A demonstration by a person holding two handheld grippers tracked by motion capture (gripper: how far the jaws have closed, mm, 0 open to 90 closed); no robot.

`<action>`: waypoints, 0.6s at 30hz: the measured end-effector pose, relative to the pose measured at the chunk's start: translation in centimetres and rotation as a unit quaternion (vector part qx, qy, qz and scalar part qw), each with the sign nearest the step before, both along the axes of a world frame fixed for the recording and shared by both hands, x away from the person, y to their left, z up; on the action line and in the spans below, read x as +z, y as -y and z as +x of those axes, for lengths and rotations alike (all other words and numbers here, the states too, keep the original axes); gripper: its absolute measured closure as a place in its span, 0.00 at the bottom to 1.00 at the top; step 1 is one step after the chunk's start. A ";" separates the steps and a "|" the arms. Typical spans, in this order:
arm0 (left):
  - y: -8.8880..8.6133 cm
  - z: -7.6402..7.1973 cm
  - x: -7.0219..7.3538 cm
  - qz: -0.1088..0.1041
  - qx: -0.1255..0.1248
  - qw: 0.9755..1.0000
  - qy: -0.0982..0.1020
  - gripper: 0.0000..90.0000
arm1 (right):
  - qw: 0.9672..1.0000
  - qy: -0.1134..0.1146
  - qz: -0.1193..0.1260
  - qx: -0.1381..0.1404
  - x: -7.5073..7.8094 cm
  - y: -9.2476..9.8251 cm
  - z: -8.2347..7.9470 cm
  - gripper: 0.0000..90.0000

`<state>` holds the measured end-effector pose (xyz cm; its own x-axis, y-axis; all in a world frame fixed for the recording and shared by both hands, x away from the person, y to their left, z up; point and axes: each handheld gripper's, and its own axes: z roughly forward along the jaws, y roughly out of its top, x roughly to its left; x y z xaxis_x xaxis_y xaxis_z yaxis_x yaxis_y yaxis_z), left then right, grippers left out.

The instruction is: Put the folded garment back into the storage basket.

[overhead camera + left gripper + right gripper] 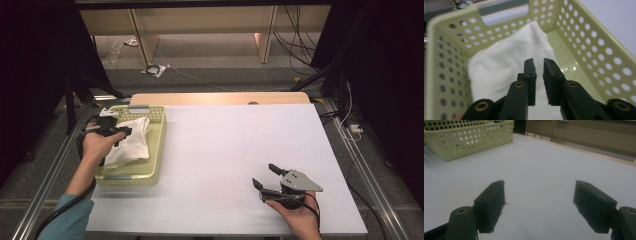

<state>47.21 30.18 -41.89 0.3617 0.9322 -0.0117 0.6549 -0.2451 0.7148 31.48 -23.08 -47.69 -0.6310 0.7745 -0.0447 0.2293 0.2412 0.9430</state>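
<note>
In the high view the left gripper (117, 131) hangs over the near-left part of the pale green basket (159, 150), just above the white cloth (132, 142) that lies crumpled inside it; how wide its jaws stand cannot be made out from here. The right gripper (265, 177) rests well to the right of the basket, low over the bare white table (225, 145), jaws spread wide and holding nothing. The left gripper view looks into the basket (584, 45) from inside its perforated walls: the left gripper (538, 62) has its jaws nearly pressed together, a thin slit between them with nothing in it, and the cloth (499, 65) lies just beyond and beneath the tips, heaped toward the basket's far handle wall. The right gripper view shows the right gripper (539, 188) spread wide over the table (544, 160), with the basket (469, 140) well away at the upper left.
</note>
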 end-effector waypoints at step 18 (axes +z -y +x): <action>1.5 0.4 -3.4 0.052 -0.050 0.985 -0.155 0.99 | 1.000 0.003 0.005 0.000 0.0 0.0 0.1 0.29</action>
<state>47.59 28.70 -45.30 0.4461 0.8940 -0.0426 0.8063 -0.3808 0.4526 31.53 -23.09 -47.72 -0.6305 0.7751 -0.0404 0.2243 0.2318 0.9465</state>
